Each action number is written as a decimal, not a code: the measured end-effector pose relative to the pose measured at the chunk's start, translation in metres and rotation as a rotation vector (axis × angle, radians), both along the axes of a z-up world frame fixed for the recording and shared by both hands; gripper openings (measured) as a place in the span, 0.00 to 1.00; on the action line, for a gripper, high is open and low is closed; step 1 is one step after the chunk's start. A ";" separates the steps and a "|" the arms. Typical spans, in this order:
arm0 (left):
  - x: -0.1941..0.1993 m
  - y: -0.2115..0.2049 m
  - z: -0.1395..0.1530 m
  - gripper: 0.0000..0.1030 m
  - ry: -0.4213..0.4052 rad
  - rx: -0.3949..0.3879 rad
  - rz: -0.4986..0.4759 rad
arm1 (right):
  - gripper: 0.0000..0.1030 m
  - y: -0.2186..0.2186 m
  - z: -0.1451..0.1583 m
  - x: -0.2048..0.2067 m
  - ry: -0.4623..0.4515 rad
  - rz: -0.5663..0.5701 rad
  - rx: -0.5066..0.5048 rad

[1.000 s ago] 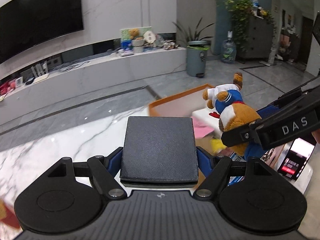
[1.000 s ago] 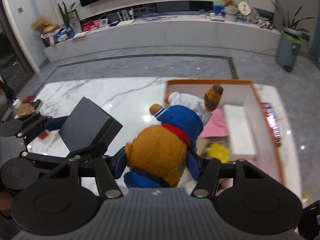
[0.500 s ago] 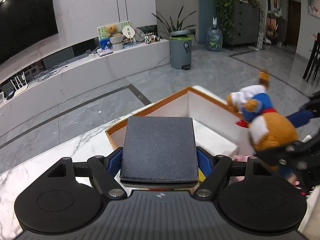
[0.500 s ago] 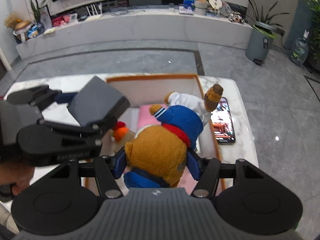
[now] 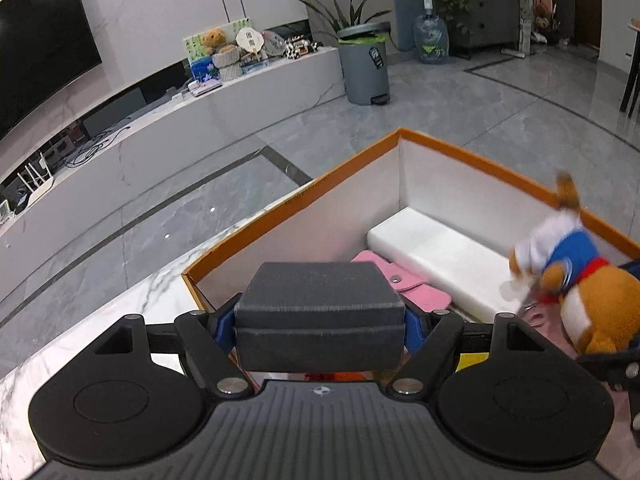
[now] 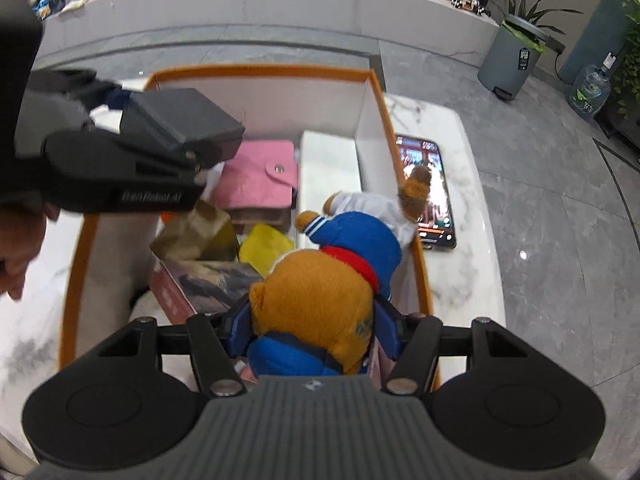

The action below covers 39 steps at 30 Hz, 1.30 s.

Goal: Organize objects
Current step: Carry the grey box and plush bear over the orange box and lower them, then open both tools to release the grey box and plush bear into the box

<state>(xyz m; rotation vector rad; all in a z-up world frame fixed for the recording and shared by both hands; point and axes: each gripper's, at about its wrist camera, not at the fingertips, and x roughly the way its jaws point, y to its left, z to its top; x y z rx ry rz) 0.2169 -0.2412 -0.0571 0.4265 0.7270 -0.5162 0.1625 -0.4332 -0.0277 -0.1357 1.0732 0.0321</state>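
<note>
The left tool (image 5: pixel 319 320) pinches a dark grey box (image 5: pixel 320 300) over the near corner of the orange-rimmed carton (image 5: pixel 472 156); the right tool (image 6: pixel 312 328) grips a plush bear (image 6: pixel 320 300) above the carton's right wall. Inside lie a pink wallet (image 6: pixel 260 180) at 12 o'clock from the bear and a white block (image 6: pixel 328 168) at 1 o'clock. The carton sits on a marble worktop (image 6: pixel 460 280), a lit phone (image 6: pixel 432 188) just beside it. Writing on the tool's arm is too blurred to read. Grey floor opens beyond.

A dark grey box (image 5: pixel 320 312) hangs level over the orange-rimmed carton (image 5: pixel 472 156). A brown plush bear (image 6: pixel 320 292) in blue and white tilts head-down above the carton's pink wallet (image 6: pixel 260 178) and white block (image 6: pixel 328 168).
</note>
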 end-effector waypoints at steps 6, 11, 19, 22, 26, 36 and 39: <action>-0.004 -0.004 -0.009 0.85 -0.033 0.063 -0.017 | 0.61 0.013 -0.012 -0.004 0.015 0.006 -0.042; -0.007 -0.011 -0.015 0.87 -0.051 0.113 -0.037 | 0.62 0.016 -0.015 0.000 0.011 0.002 -0.064; -0.009 -0.016 -0.015 0.88 -0.043 0.168 -0.067 | 0.65 0.023 -0.021 0.008 0.016 -0.011 -0.093; -0.010 -0.012 -0.009 0.88 -0.037 0.140 -0.059 | 0.65 0.024 -0.019 0.007 0.018 -0.023 -0.097; -0.010 -0.007 0.000 0.89 -0.027 0.113 -0.056 | 0.69 0.024 -0.014 0.003 0.016 -0.036 -0.086; -0.018 0.007 0.028 0.89 -0.047 0.061 -0.025 | 0.71 0.024 0.015 -0.011 -0.028 -0.058 -0.050; -0.022 0.020 0.039 0.89 -0.040 0.015 0.002 | 0.72 0.025 0.027 -0.018 -0.051 -0.070 -0.011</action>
